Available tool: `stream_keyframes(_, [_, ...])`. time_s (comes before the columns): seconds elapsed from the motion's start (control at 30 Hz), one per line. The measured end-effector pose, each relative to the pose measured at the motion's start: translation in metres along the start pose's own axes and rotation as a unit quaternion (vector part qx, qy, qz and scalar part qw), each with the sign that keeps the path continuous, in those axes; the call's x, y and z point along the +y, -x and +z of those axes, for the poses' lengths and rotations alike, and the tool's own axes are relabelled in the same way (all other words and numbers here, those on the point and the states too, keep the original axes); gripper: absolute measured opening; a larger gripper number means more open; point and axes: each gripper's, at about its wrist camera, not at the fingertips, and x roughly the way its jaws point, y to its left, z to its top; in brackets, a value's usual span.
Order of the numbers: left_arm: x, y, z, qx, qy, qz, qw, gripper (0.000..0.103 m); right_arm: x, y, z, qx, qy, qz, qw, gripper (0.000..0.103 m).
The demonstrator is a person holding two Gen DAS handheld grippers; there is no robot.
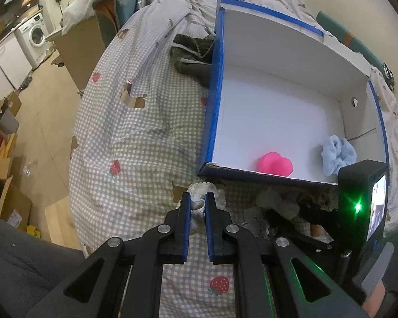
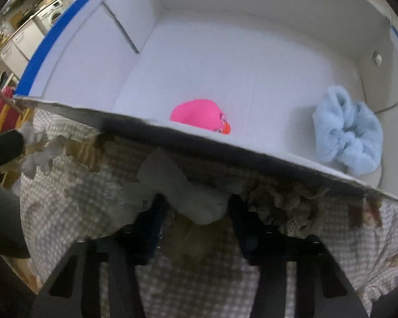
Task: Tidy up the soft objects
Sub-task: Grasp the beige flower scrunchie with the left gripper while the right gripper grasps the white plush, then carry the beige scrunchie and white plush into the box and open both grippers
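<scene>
A white box with blue edges [image 1: 215, 111] lies on the checked bed. Inside it are a pink soft toy [image 1: 274, 164] and a light blue scrunchie [image 1: 338, 153]; both also show in the right wrist view, the toy [image 2: 199, 115] and the scrunchie [image 2: 347, 132]. My left gripper [image 1: 198, 202] is shut on a white frilly cloth [image 1: 207, 189] just in front of the box's near wall. My right gripper [image 2: 196, 212] is open around a grey soft bone-shaped toy [image 2: 177, 185] lying against the box wall, beside a brown lacy cloth [image 2: 286, 204].
Dark green clothing [image 1: 193, 58] lies on the bed left of the box. The bed edge drops off at the left to a floor with cardboard boxes [image 1: 10, 198] and a washing machine [image 1: 35, 33]. A pillow and quilt [image 1: 114, 2] are at the far end.
</scene>
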Motion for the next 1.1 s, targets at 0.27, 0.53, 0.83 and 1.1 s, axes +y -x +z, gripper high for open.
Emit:
stream_keyframes(0.27, [-0.005, -0.001, 0.000, 0.001, -0.006, 0.000, 1.0000, 0.010, -0.002, 0.031, 0.005, -0.026, 0.009, 0.038, 0.999, 0.035])
stream_keyframes(0.53, [-0.011, -0.012, -0.006, 0.021, -0.021, 0.004, 0.9996, 0.010, -0.014, 0.071, -0.009, -0.053, -0.003, 0.080, 0.995, 0.035])
stream_keyframes(0.83, [-0.026, -0.005, -0.014, -0.003, -0.055, 0.011, 0.9984, 0.010, -0.055, 0.092, -0.045, -0.073, -0.052, 0.100, 0.991, 0.035])
stream_keyframes(1.1, [-0.031, 0.040, -0.004, -0.065, -0.046, 0.005, 0.9968, 0.010, -0.094, 0.134, -0.057, -0.131, -0.094, 0.120, 0.980, 0.035])
